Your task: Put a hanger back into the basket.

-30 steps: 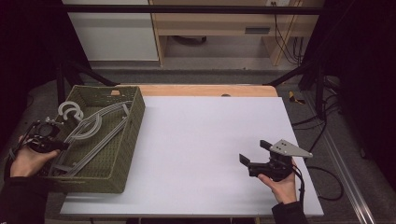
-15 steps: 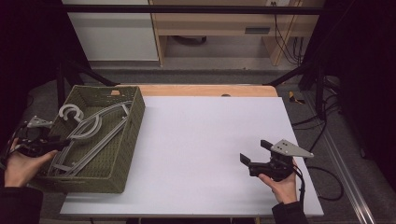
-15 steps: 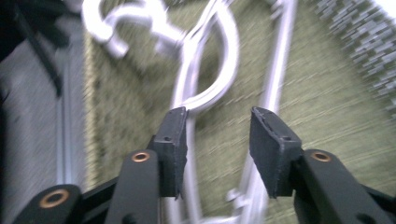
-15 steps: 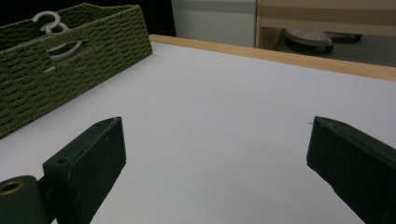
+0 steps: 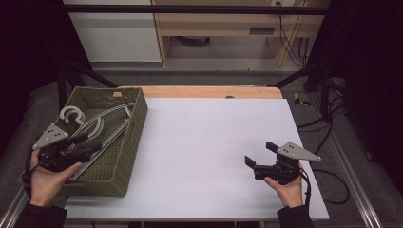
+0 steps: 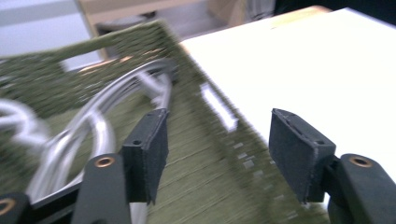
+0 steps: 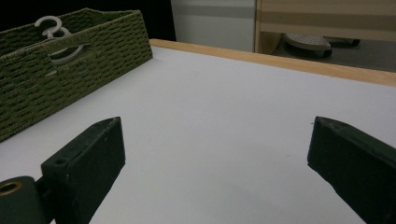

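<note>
A green woven basket (image 5: 124, 156) stands at the table's left and holds several pale plastic hangers (image 5: 102, 124). My left gripper (image 5: 85, 145) hovers over the basket's near left part, open, nothing between its pads. In the left gripper view, blurred, the open gripper (image 6: 219, 116) looks down on the hangers (image 6: 93, 116) and the basket's right wall (image 6: 210, 154). My right gripper (image 5: 260, 154) rests low over the white table (image 5: 209, 137) at the near right, open and empty. In the right gripper view it (image 7: 217, 123) faces the basket (image 7: 70, 60), where a hanger hook (image 7: 49, 25) pokes above the rim.
A wooden strip (image 5: 214, 91) runs along the table's far edge. Black frame legs (image 5: 309, 71) stand beyond the table's corners. A cable (image 5: 328, 190) trails from the right gripper off the table's right side.
My left gripper has moved right, from beside the basket's left wall to over its inside. The right gripper has stayed put.
</note>
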A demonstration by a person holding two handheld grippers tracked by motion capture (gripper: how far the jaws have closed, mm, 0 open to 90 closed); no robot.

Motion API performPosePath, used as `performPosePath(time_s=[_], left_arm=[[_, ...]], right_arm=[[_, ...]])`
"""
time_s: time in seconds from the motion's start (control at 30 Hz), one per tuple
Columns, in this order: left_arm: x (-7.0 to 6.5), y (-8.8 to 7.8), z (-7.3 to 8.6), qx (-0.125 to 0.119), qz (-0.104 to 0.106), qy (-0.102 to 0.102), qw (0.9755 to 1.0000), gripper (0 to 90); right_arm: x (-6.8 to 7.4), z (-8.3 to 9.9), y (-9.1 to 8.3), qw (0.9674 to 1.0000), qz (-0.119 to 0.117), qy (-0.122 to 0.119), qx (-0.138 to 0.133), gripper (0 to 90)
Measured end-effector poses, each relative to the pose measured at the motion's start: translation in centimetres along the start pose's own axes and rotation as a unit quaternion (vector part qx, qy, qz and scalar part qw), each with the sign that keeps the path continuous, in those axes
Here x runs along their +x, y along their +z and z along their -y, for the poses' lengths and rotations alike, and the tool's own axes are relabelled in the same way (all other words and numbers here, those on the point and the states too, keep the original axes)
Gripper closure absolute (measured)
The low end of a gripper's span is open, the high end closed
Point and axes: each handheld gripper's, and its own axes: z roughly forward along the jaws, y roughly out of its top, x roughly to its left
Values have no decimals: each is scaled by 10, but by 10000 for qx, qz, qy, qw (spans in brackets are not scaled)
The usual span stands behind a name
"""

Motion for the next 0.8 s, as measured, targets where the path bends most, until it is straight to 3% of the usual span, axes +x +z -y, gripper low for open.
performPosePath(time_s=[0.2, 0.33, 0.6, 0.7, 0.8], left_arm=[[-31, 13, 3, -258, 445, 11, 9987, 298], [-47, 24, 10, -268, 629, 31, 9977, 228], [-64, 36, 22, -314, 812, 84, 9962, 146], [-70, 38, 24, -284, 761, 277, 9963, 127], [-71, 37, 24, -320, 776, 289, 9961, 124]], right_arm=[[-1, 0, -2, 10000, -14, -7, -39, 40], [-2, 0, -5, 10000, -49, 2, -87, 36], [-6, 3, -12, 9997, -114, -77, -183, 28], [-6, 3, -14, 9996, -146, -84, -218, 26], [-7, 4, -15, 9996, -158, -89, -219, 27]])
